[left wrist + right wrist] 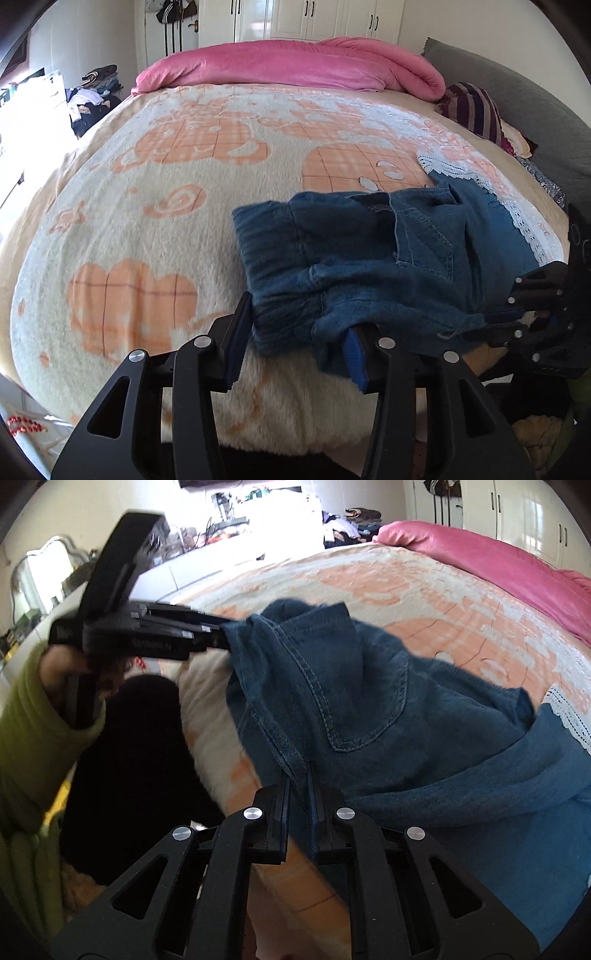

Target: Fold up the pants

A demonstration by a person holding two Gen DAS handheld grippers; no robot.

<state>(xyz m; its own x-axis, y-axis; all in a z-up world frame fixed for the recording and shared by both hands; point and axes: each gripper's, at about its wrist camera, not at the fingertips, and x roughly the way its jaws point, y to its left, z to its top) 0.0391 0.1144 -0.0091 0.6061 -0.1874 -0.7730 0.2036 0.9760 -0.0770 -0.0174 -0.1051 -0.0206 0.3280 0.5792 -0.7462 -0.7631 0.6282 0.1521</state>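
Blue denim, that's the pants (388, 258), lying bunched and partly folded near the front edge of the bed (155, 206), towards its right side in the left wrist view. White lace trim (517, 221) peeks out along their far edge. No brand tag or readable writing on them; the lettering on the side of the left gripper (225, 637), seen from the right wrist, is too blurred to read.

The left gripper's fingers (236, 332) stand about half apart with the gathered waistband between them; whether the pads press on it, I cannot tell. The right gripper (300, 797) has its fingers pinched nearly together on a stitched seam of the denim.

A hand (62, 668) in a green sleeve (40, 731) grips the left tool's handle.

The bed wears a fluffy cream blanket with orange checked hearts. A pink duvet (295, 66) is rolled up along the far end, a striped pillow (472, 107) and a grey cushion (517, 92) at the right. White wardrobe doors (314, 18) behind, a pile of clothes (92, 96) at the left, bright window glare beside it.
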